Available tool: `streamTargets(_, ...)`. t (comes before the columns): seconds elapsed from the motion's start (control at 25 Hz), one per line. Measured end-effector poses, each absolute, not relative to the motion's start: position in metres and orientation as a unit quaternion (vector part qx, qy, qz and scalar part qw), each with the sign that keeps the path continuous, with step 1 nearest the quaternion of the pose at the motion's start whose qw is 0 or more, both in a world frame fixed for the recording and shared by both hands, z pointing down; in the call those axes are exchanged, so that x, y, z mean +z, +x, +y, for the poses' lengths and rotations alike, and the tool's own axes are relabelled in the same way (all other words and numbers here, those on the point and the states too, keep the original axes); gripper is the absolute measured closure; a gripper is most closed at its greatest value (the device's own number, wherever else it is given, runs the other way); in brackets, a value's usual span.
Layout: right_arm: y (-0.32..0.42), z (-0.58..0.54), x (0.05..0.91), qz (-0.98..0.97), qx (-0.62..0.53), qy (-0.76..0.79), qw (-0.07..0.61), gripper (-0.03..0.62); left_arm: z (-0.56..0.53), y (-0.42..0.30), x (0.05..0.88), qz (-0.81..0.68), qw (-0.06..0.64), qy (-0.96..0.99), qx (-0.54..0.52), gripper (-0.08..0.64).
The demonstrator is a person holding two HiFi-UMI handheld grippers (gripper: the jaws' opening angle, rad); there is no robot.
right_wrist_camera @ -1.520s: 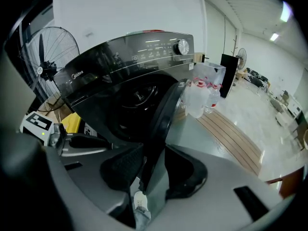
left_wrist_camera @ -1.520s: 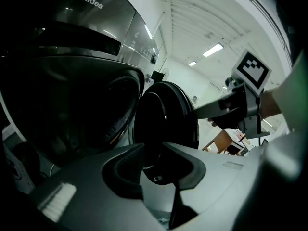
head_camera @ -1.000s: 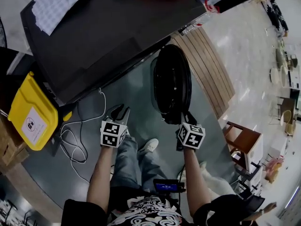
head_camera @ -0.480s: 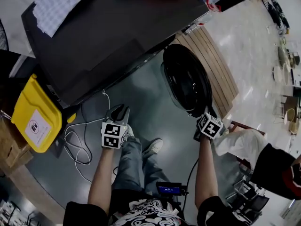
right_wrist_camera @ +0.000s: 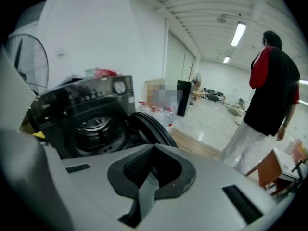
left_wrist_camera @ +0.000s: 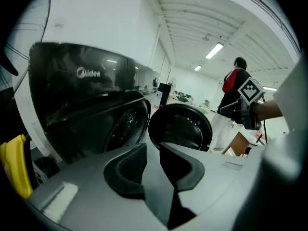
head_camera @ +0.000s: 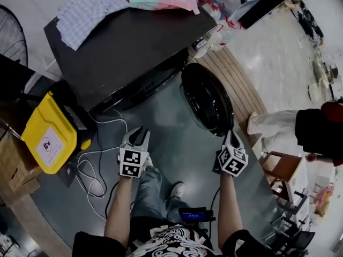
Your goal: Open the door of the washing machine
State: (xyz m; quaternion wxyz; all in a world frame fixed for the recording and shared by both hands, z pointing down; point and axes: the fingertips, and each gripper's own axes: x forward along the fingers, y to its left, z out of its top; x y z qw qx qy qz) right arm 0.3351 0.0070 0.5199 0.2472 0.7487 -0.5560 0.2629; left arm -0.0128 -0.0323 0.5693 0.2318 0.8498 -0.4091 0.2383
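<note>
The black front-loading washing machine stands at the top of the head view. Its round door is swung wide open to the right, and the drum shows behind it. My right gripper hangs just below the door's lower edge, shut with nothing between its pads. In the right gripper view the door lies beyond the shut jaws. My left gripper hovers over the grey floor in front of the machine, open and empty. The left gripper view looks past its jaws at the door.
A yellow container and a white cable lie left of the machine. A wooden platform runs behind the door. A person stands at the right beside a wooden stool. Cloth and packets lie on the machine's top.
The door has swung from nearly edge-on to wide open. My right gripper moved right with the door's edge, then came off it and shut. Both grippers have risen.
</note>
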Motion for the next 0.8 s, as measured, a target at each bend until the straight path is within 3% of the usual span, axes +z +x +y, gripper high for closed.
streamTargets(0.48,0.226,0.143,0.365,-0.788,0.210,0.565,0.122,0.589,0.125,0.015,0.377,-0.558,0.168,0.805,0.110,0.551)
streamTargets(0.8,0.237,0.231,0.304,-0.816,0.189,0.540,0.082,0.590,0.225,0.043,0.321,-0.578,0.207,0.788,0.051,0.559)
